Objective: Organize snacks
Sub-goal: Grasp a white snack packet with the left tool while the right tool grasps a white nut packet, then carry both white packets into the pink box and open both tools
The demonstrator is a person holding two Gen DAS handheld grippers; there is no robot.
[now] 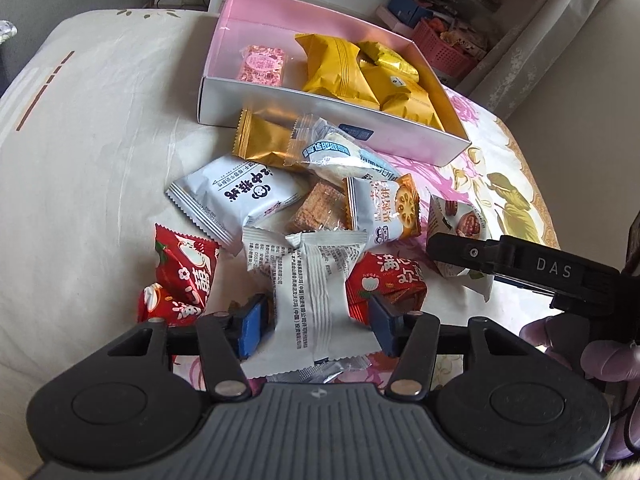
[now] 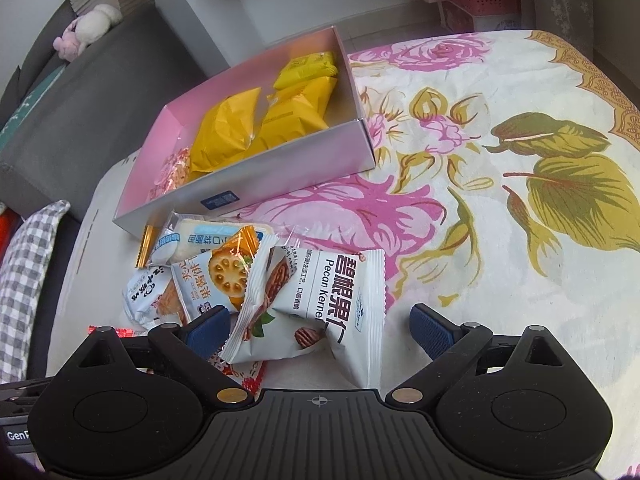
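A pile of snack packets lies on the bed in front of a pink box [image 1: 280, 116] that holds yellow packets [image 1: 340, 68] and a pink one [image 1: 262, 64]. My left gripper [image 1: 316, 322] is open, its blue pads either side of a white packet [image 1: 312, 292] printed with small text, not pressing it. Red packets [image 1: 184, 272] lie beside it. My right gripper [image 2: 320, 330] is open around a white pecan kernel packet [image 2: 320, 304]; it also shows in the left wrist view [image 1: 456, 248]. The box shows in the right wrist view [image 2: 304, 176].
A lotus-root biscuit packet [image 1: 394, 212], a white-blue packet [image 1: 240, 196], a gold packet [image 1: 264, 140] and a clear bread packet [image 1: 344, 156] lie in the pile. A floral sheet [image 2: 520, 168] covers the bed. A grey sofa [image 2: 80, 92] and shelves with pink baskets [image 1: 440, 52] stand behind.
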